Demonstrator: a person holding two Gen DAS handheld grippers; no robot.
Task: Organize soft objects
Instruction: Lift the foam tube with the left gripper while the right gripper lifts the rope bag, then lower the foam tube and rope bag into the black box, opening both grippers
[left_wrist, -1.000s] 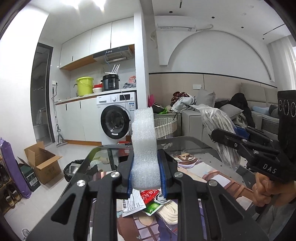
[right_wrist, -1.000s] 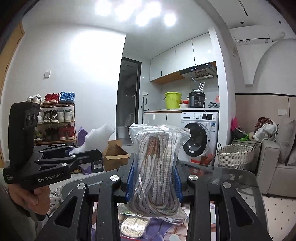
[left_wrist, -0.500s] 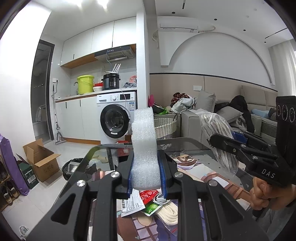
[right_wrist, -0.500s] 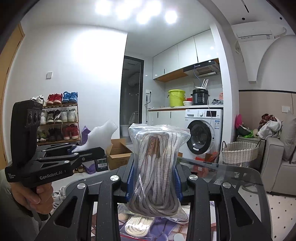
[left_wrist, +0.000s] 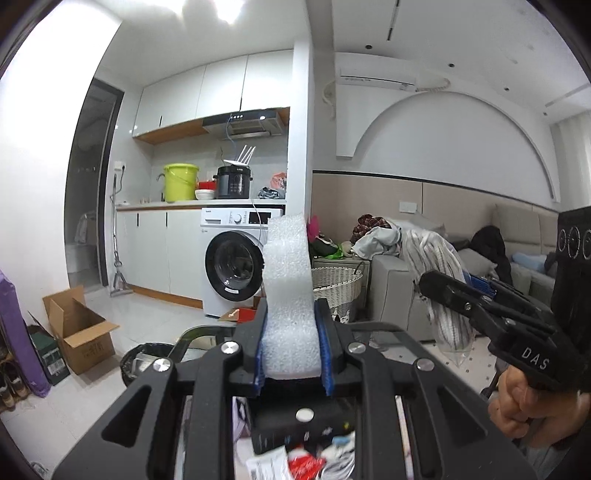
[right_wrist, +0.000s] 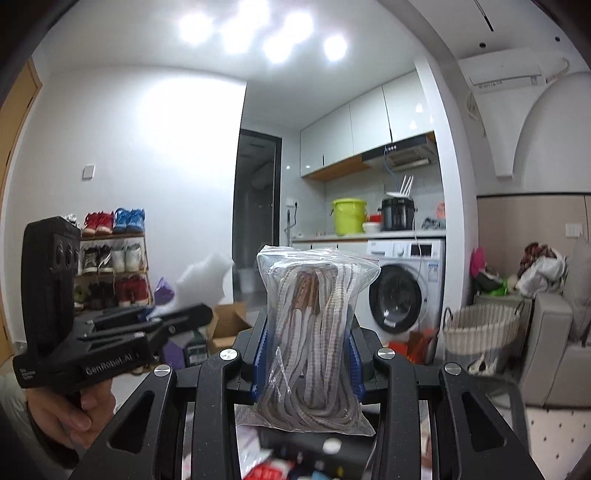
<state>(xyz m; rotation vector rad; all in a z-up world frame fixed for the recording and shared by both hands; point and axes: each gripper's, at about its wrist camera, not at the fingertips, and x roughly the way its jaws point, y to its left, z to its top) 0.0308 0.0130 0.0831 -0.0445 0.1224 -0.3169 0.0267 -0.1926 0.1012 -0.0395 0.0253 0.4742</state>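
My left gripper (left_wrist: 291, 343) is shut on a white foam strip (left_wrist: 287, 288) that stands upright between its blue pads. My right gripper (right_wrist: 307, 354) is shut on a clear zip bag of grey-brown rope (right_wrist: 314, 325), also upright. Each gripper shows in the other's view: the right gripper with its bag of rope (left_wrist: 437, 280) at the right of the left wrist view, and the left gripper with the foam (right_wrist: 201, 277) at the left of the right wrist view. Both are held high above a glass table (left_wrist: 207, 332) with blurred packets (left_wrist: 299, 461) low in view.
A wicker basket (left_wrist: 336, 284) stands by the grey sofa (left_wrist: 395, 288), in front of a washing machine (left_wrist: 232, 266). An open cardboard box (left_wrist: 77, 328) and a black bin (left_wrist: 144, 358) sit on the floor at left. A shoe rack (right_wrist: 110, 258) lines the far wall.
Both grippers have risen and tilted up with their loads. The table and its packets have dropped to the bottom edge of both views. The grips are unchanged.
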